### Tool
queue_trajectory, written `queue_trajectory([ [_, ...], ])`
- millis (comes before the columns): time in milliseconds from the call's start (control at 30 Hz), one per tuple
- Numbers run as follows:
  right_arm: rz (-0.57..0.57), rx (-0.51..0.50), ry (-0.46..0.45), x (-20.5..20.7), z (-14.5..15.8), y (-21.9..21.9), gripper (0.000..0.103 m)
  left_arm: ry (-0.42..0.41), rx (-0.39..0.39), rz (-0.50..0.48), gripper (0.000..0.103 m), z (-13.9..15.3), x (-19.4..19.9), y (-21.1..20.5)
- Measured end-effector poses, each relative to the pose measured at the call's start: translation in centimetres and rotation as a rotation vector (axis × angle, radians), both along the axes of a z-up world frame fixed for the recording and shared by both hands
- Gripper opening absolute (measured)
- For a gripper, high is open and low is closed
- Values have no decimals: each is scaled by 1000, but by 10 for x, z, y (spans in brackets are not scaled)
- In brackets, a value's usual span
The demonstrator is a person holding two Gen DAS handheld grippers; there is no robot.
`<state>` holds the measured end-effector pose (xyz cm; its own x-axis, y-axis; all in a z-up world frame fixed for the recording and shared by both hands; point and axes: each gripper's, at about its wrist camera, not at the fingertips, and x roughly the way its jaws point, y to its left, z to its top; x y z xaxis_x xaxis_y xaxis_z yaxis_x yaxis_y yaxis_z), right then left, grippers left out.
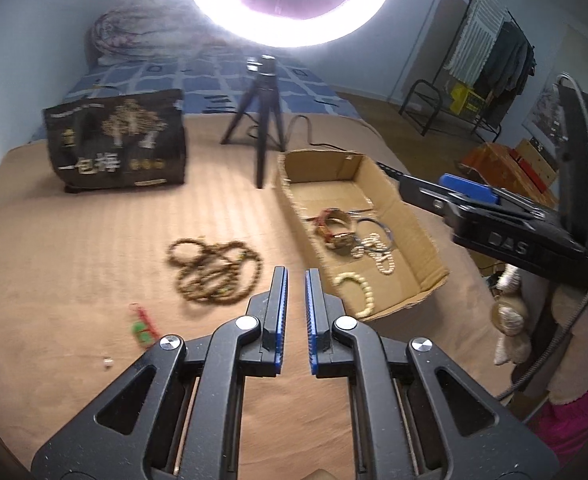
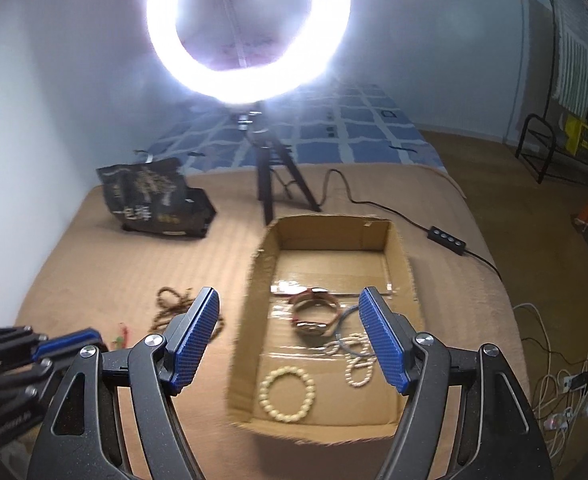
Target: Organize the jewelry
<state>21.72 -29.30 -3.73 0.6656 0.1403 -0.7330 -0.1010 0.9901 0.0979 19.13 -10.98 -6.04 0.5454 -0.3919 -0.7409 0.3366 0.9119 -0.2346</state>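
Note:
My left gripper point(image 1: 296, 276) hangs over the tan blanket with only a narrow gap between its blue pads and nothing in it. A tangled brown bead necklace point(image 1: 210, 276) lies just ahead and to its left, with a red and green charm point(image 1: 144, 326) nearer. My right gripper point(image 2: 289, 294) stands wide open above the cardboard box point(image 2: 254, 280), holding nothing. Inside the box lie a cream bead bracelet point(image 2: 312, 390), a leather-strapped watch point(image 2: 314, 314) and a pearl strand point(image 2: 358, 366). The right gripper's body point(image 1: 494, 216) shows at the right of the left wrist view.
A black printed bag point(image 1: 118, 144) stands at the back left, and a ring light on a tripod point(image 1: 264, 120) behind the box. Its cable and switch point(image 2: 448, 240) run to the right. A tiny silver piece point(image 1: 107, 362) lies near the charm. The bed's edge drops off right.

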Motion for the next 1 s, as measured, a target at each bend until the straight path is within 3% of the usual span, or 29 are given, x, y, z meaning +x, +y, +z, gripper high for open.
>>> queue_trajectory([
  [67, 16, -8, -7, -5, 3, 11, 72, -11, 2, 17, 31, 3, -2, 16],
  [100, 23, -11, -9, -7, 4, 16, 72, -18, 1, 29, 34, 6, -3, 25],
  [333, 84, -3, 3, -15, -2, 57, 73, -9, -18, 127, 34, 10, 1, 85],
  [600, 159, 24, 71, -14, -29, 96, 73, 57, -6, 204, 34, -12, 6, 141],
  [833, 221, 0, 131, -12, -57, 121, 73, 137, 22, 218, 34, -45, 9, 161],
  [1000, 230, -20, 173, -2, -76, 132, 73, 170, 30, 183, 34, -62, 9, 153],
])
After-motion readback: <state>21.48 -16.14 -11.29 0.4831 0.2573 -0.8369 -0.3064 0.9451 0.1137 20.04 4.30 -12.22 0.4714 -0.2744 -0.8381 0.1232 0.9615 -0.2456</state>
